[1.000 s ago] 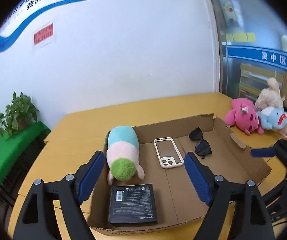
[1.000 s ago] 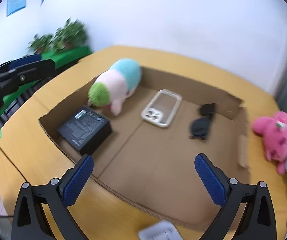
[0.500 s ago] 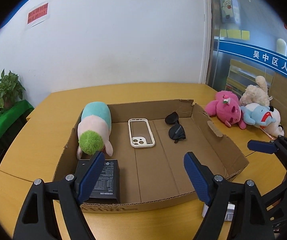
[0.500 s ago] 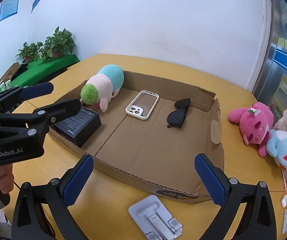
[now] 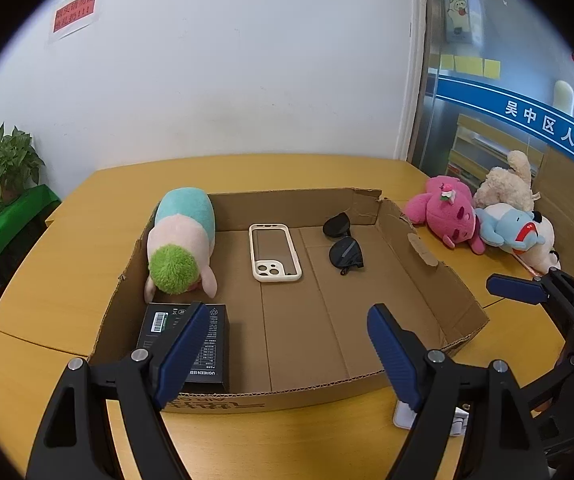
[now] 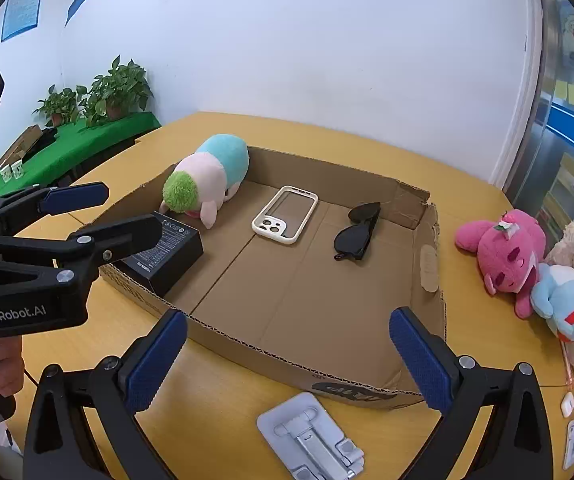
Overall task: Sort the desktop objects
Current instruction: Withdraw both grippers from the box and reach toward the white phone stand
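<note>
Both grippers are hanging over the near edge of the table, jaws spread wide and gripping nothing. The left gripper (image 5: 283,344) is showing its two blue pads low in the left wrist frame; the right gripper (image 6: 287,356) is doing the same low in the right wrist frame.

The box (image 5: 439,280) is lying across the middle of both frames, already holding a striped plush (image 5: 181,240) at its left, a black carton (image 5: 211,364) at its near left corner, a phone case (image 5: 273,254) in the centre and sunglasses (image 5: 345,246) toward the upper right.

What is waiting outside the box, as I judge it, is the phone stand (image 6: 313,436). It is lying flat on the table just in front of the box's near wall, at the bottom centre of the right wrist frame, directly below and between the right gripper's pads. In the left wrist frame only a corner of it is peeking out at the lower right, behind the right-hand pad. So the right gripper is much the nearer. The stand's long axis is running from upper left to lower right in that frame, slanted to the line between the pads, so a small roll of the wrist would probably be needed.

The plush pile (image 6: 527,264) is sitting at the right edge, well apart from both grippers.
</note>
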